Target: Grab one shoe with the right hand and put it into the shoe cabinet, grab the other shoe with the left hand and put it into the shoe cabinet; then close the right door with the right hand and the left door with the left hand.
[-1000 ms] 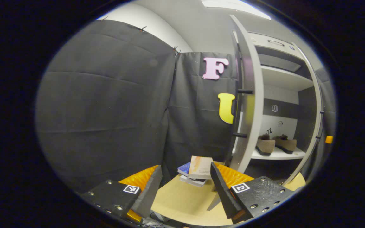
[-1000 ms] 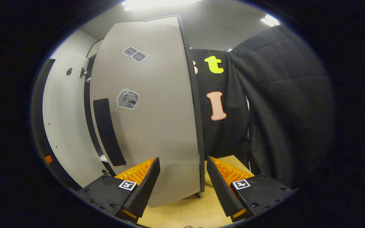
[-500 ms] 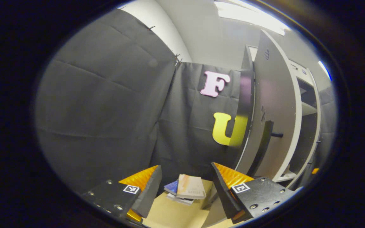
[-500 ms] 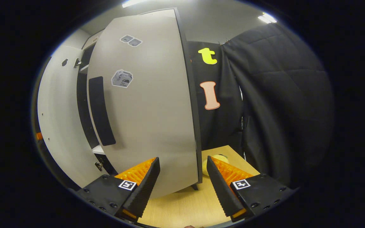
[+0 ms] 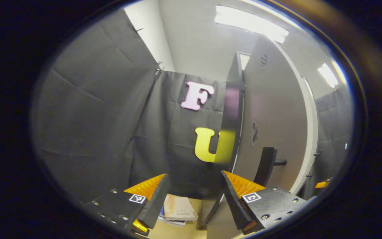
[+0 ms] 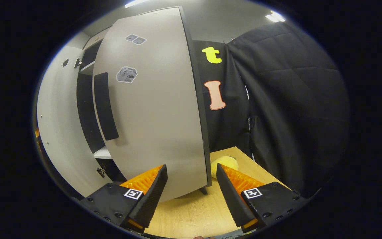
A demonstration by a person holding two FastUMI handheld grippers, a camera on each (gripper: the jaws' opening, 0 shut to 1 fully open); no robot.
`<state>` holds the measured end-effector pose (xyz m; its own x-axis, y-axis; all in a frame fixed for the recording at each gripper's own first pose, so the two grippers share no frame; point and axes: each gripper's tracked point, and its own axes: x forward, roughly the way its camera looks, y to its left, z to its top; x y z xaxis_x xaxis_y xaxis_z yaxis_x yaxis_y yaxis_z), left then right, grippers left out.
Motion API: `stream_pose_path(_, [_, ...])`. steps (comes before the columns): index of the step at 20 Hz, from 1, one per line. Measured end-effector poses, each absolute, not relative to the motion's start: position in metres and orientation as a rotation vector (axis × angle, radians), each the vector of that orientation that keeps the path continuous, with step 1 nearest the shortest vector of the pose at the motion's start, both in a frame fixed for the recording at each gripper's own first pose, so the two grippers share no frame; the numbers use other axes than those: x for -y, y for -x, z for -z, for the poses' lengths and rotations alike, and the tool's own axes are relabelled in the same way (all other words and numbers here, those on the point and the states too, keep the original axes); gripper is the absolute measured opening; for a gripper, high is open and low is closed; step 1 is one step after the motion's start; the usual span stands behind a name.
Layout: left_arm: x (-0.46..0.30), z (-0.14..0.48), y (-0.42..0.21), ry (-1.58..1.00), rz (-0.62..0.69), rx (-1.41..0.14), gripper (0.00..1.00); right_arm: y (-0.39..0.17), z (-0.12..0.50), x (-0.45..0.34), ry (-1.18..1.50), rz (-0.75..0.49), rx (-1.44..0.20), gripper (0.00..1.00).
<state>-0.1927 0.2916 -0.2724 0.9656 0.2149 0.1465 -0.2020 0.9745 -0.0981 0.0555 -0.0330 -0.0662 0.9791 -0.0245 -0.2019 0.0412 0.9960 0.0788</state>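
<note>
the left gripper [image 5: 194, 194] is spread by the left door [image 5: 270, 122]; the right gripper [image 6: 191, 189] is spread astride the stickered right door [image 6: 154, 113] edge. sticker print is unreadable; books [image 5: 177, 210] lie below.

Recording booth, black cloth walls [image 6: 287, 99], strip ceiling lights [image 5: 250, 23], grey cabinet [image 6: 151, 109]

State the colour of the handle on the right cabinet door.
Black handle on a light grey right door, clearest in the right gripper view.

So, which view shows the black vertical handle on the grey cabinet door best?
The right gripper view: the black vertical handle lies unobstructed on the grey right door. The left gripper view shows the left door's handle partly hidden.
</note>
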Motion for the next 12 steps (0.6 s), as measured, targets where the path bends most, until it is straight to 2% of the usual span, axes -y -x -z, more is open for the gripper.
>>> stream_pose_path(8, [-0.279, 0.273, 0.178, 0.021, -0.166, 0.115, 0.88, -0.052, 0.074, 0.050, -0.063, 0.082, -0.224, 0.94])
stream_pose_path(9, [-0.277, 0.273, 0.177, 0.020, -0.165, 0.111, 0.96, -0.053, 0.074, 0.048, -0.065, 0.075, -0.225, 0.94])
stream_pose_path(12, [-0.267, 0.273, 0.170, 0.019, -0.135, 0.106, 0.96, -0.058, 0.071, 0.040, -0.067, 0.056, -0.221, 0.94])
